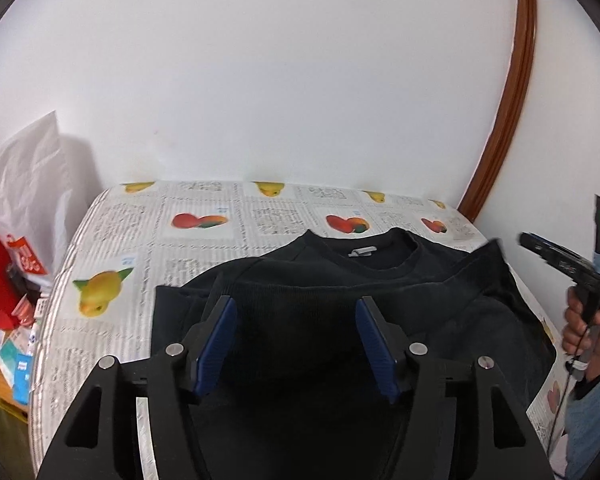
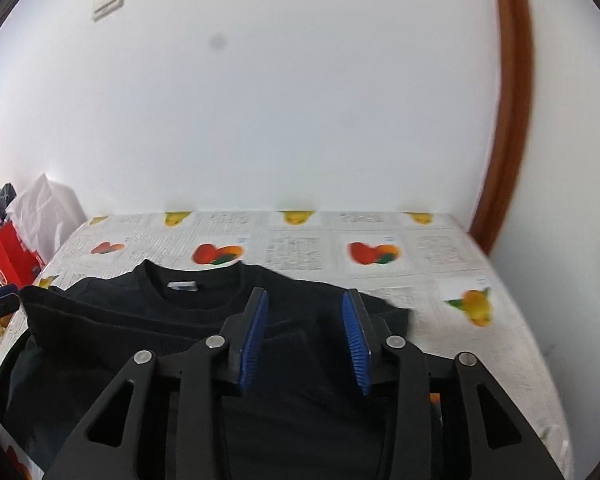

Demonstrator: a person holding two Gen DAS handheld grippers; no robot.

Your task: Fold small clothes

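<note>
Black sweater (image 1: 340, 276) lies directly beneath and ahead of both claws, collar farthest away. Left claw (image 1: 296, 308) and right claw (image 2: 304, 312) both spread, gripping nothing; the left-side sleeve fold sits just outboard of the left claw.

A black top (image 1: 340, 276) lies on the surface (image 1: 204, 240). Its round neck with a small white tag (image 2: 183, 286) points to the wall. Its sides are folded over.

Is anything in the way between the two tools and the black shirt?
No, nothing visible is. The black shirt lies spread on the fruit-print tablecloth, and the left tool and right tool are both open right above its cloth. The bags sit off to the side, away from it.
</note>
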